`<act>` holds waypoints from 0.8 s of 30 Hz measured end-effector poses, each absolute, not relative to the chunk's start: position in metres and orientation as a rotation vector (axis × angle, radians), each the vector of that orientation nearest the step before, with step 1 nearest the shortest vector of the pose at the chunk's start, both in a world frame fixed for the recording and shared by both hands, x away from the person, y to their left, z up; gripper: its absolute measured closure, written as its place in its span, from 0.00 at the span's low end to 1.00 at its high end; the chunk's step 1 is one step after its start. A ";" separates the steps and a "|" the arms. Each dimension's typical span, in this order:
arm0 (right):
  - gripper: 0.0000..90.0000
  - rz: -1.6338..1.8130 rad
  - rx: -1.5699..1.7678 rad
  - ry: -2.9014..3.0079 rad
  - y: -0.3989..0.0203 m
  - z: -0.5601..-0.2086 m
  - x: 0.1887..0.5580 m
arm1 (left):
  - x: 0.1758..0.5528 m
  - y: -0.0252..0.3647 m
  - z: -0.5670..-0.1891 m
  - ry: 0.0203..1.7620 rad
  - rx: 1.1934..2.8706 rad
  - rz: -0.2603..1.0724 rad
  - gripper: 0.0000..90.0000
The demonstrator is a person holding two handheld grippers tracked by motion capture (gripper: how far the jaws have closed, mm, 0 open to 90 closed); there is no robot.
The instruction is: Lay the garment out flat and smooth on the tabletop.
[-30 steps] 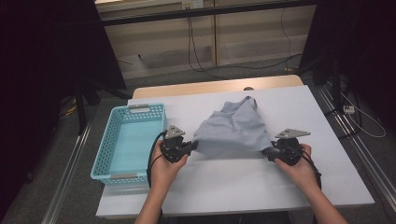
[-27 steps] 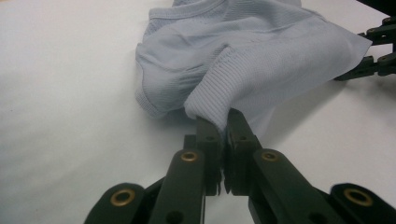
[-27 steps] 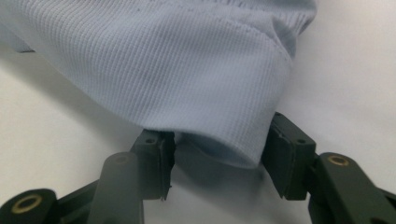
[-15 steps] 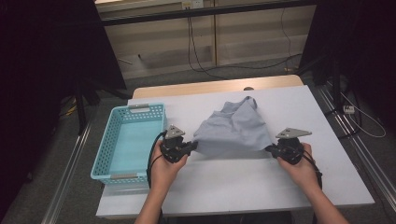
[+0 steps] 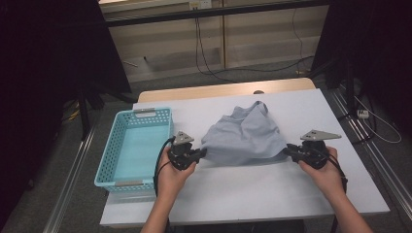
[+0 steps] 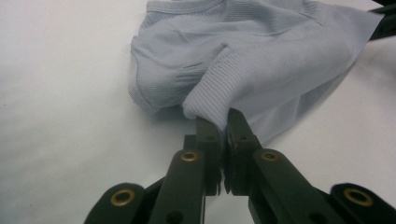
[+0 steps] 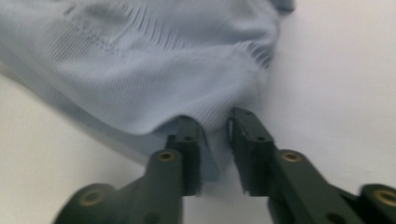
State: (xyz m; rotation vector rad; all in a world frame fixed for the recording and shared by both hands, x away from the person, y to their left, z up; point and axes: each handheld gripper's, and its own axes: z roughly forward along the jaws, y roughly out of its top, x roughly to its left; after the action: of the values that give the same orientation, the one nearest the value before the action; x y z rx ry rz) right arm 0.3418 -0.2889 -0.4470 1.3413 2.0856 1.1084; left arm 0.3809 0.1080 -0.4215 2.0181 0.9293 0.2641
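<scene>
Dim surroundings, bright table, blurry close-ups

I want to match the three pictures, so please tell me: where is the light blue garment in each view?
High view: the garment lies mid-table, between both grippers.
Left gripper view: upper centre and right, its ribbed edge pinched in the jaws.
Right gripper view: upper left and centre, hem between the jaws.
Shared landmark: the white table.

both forearms come in from the bottom of the high view, with one gripper in each hand. the left gripper [image 5: 200,154] lies low and points to the right, its jaws pressed together on a ribbed edge of the light blue garment [image 5: 245,138]. the right gripper [image 5: 287,150] points to the left; its jaws have just been opening and stand a little apart, with the garment's edge between them.
</scene>
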 end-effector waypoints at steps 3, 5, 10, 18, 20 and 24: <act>0.72 1.079 1.352 2.112 -0.282 -0.454 0.343 | 0.381 0.109 -0.423 0.936 2.014 0.250 0.96; 0.66 1.065 1.366 2.114 -0.280 -0.458 0.344 | 0.382 0.109 -0.424 0.939 2.015 0.246 0.96; 0.62 1.006 1.387 2.115 -0.282 -0.464 0.345 | 0.381 0.108 -0.424 0.939 2.020 0.238 0.96; 0.80 1.002 1.365 2.111 -0.287 -0.464 0.344 | 0.381 0.106 -0.426 0.946 2.036 0.221 0.96; 0.91 1.005 1.357 2.110 -0.289 -0.462 0.343 | 0.380 0.105 -0.426 0.947 2.038 0.210 0.96; 1.00 1.030 1.351 2.100 -0.296 -0.457 0.340 | 0.380 0.102 -0.427 0.943 2.050 0.193 0.96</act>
State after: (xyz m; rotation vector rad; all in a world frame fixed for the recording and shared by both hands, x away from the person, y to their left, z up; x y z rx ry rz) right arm 0.3403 -0.2961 -0.4572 1.3511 2.0995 1.0304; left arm 0.3803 0.1021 -0.4269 2.0504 0.9433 0.1926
